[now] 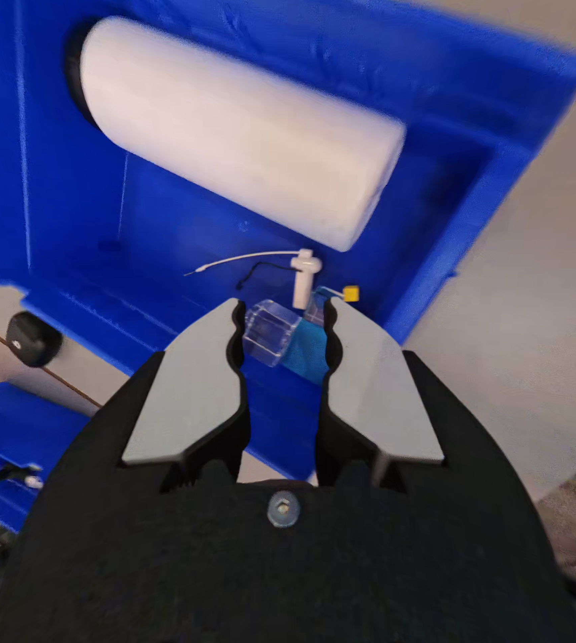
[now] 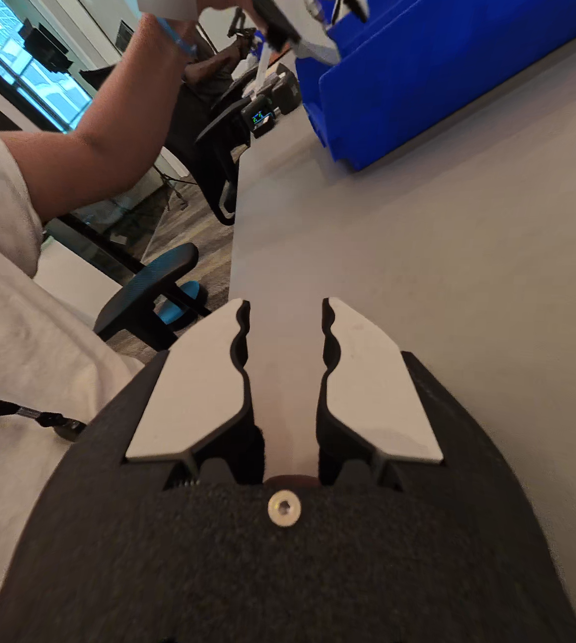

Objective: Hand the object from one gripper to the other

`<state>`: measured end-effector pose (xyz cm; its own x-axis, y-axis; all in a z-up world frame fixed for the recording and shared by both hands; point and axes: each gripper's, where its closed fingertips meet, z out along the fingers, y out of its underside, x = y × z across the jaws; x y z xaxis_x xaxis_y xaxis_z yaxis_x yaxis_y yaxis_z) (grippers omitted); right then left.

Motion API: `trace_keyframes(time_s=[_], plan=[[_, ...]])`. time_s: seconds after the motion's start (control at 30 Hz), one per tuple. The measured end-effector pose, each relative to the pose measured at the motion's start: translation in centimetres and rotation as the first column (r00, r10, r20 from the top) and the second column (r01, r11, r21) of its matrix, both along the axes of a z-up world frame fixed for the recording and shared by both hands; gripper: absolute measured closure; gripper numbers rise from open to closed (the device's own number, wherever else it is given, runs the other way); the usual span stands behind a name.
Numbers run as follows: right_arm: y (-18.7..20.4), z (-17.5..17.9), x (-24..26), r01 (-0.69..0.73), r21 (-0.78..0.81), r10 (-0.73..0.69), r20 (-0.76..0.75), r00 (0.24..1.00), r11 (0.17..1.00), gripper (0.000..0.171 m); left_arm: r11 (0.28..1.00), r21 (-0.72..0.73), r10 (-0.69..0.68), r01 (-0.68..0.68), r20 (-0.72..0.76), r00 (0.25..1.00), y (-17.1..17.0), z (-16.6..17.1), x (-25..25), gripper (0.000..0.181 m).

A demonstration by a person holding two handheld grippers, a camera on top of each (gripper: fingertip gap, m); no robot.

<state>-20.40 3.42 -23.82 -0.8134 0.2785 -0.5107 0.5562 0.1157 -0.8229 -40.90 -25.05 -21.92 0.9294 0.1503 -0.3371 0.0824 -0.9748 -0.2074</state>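
A clear-capped object with a teal body [image 1: 281, 339] is being gripped between the fingertips of the left gripper [image 1: 283, 332] above a blue bin [image 1: 418, 87], while the right gripper [image 2: 285, 334] is being held apart and empty over the grey table [image 2: 453, 261].

The blue bin [image 1: 453, 114] filling the upper half of the left wrist frame looks like moulded plastic, slightly glossy with faint scuffs. Inside it, upper centre, a white cylinder [image 1: 238, 128] has a matt, soft-looking surface. Between the fingertips of the left gripper [image 1: 283, 315] sits a clear plastic piece [image 1: 269, 330], glossy and see-through, beside a teal matt part [image 1: 305, 351]. Both grippers have grainy matt black bodies, smooth pale grey finger plates and a shiny metal screw. In the right wrist frame, the right gripper [image 2: 286, 306] lies over a smooth matt grey table [image 2: 453, 261]; at left, a white cloth shirt [image 2: 18, 330]
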Motion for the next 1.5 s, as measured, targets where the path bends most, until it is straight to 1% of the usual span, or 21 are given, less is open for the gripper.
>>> trace_keyframes(time_s=[0.07,0.13,0.2,0.27,0.3,0.37,0.43,0.5,0.6,0.63,0.7,0.77,0.93,1.07,1.17,1.3,1.4,1.5], plan=[[-0.2,0.0,0.0,-0.015,-0.014,0.015,0.009,1.0,1.0,0.131,0.994,-0.085,-0.059,0.063,0.041,0.997,-0.1,-1.6,-1.9,0.135],[-0.2,-0.1,0.2,-0.031,-0.029,0.032,0.029,0.999,0.999,0.131,0.986,-0.128,-0.098,0.111,0.102,0.99,0.1,-3.1,-3.3,0.135],[-0.1,-0.3,0.4,-0.043,-0.042,0.046,0.06,0.997,0.998,0.131,0.975,-0.154,-0.134,0.16,0.168,0.977,0.2,-4.6,-4.0,0.139],[0.0,-0.2,0.4,-0.05,-0.072,0.056,0.09,0.994,0.996,0.131,0.955,-0.208,-0.167,0.212,0.214,0.962,-0.2,-5.9,-4.6,0.147],[0.1,-0.1,0.4,-0.051,-0.088,0.06,0.103,0.993,0.995,0.131,0.942,-0.244,-0.174,0.229,0.225,0.959,-0.5,-6.5,-4.8,0.15],[0.3,0.0,0.2,-0.051,-0.112,0.065,0.127,0.99,0.992,0.131,0.921,-0.29,-0.196,0.261,0.235,0.952,-0.6,-7.3,-5.2,0.15],[0.5,0.2,0.1,-0.053,-0.142,0.074,0.152,0.986,0.988,0.131,0.906,-0.305,-0.225,0.293,0.24,0.944,-0.5,-7.8,-5.5,0.15],[0.7,0.4,-0.1,-0.05,-0.174,0.082,0.18,0.98,0.983,0.131,0.899,-0.32,-0.223,0.3,0.256,0.941,-0.7,-8.2,-5.7,0.15],[0.8,0.6,-0.4,-0.051,-0.204,0.094,0.21,0.973,0.978,0.13,0.896,-0.312,-0.235,0.315,0.268,0.934,-0.6,-8.3,-5.8,0.154],[0.8,0.6,-0.3,-0.055,-0.209,0.101,0.216,0.971,0.976,0.13,0.895,-0.31,-0.237,0.321,0.28,0.93,-0.7,-8.3,-5.5,0.161],[0.7,0.5,-0.2,-0.066,-0.21,0.114,0.223,0.968,0.975,0.13,0.885,-0.31,-0.249,0.348,0.316,0.916,-0.9,-8.5,-4.8,0.181],[0.7,0.5,0.0,-0.077,-0.206,0.123,0.221,0.968,0.975,0.13,0.887,-0.3,-0.268,0.352,0.285,0.92,-0.5,-8.5,-4.8,0.181],[0.7,0.6,0.2,-0.084,-0.208,0.13,0.218,0.967,0.975,0.131,0.896,-0.304,-0.257,0.325,0.243,0.935,-0.4,-8.4,-5.0,0.181],[1.0,0.7,0.4,-0.08,-0.213,0.127,0.219,0.967,0.974,0.131,0.913,-0.302,-0.238,0.274,0.152,0.959,-0.6,-6.9,-5.7,0.181],[1.3,1.0,0.5,-0.071,-0.218,0.118,0.212,0.97,0.973,0.131,0.941,-0.252,-0.213,0.228,0.083,0.973,-0.4,-4.6,-5.7,0.181],[1.5,1.7,0.3,-0.053,-0.239,0.105,0.208,0.973,0.97,0.133,0.965,-0.202,-0.189,0.168,-0.09,0.978,-0.1,-0.5,-6.2,0.181],[1.6,1.8,-0.4,-0.025,-0.222,0.067,0.188,0.98,0.975,0.132,0.984,-0.112,-0.159,0.14,-0.185,0.97,1.6,2.5,-5.5,0.181],[1.3,1.8,-1.9,0.018,-0.178,0.007,0.137,0.991,0.984,0.131,0.988,-0.047,-0.156,0.149,-0.256,0.954,4.1,4.5,-4.8,0.181]])
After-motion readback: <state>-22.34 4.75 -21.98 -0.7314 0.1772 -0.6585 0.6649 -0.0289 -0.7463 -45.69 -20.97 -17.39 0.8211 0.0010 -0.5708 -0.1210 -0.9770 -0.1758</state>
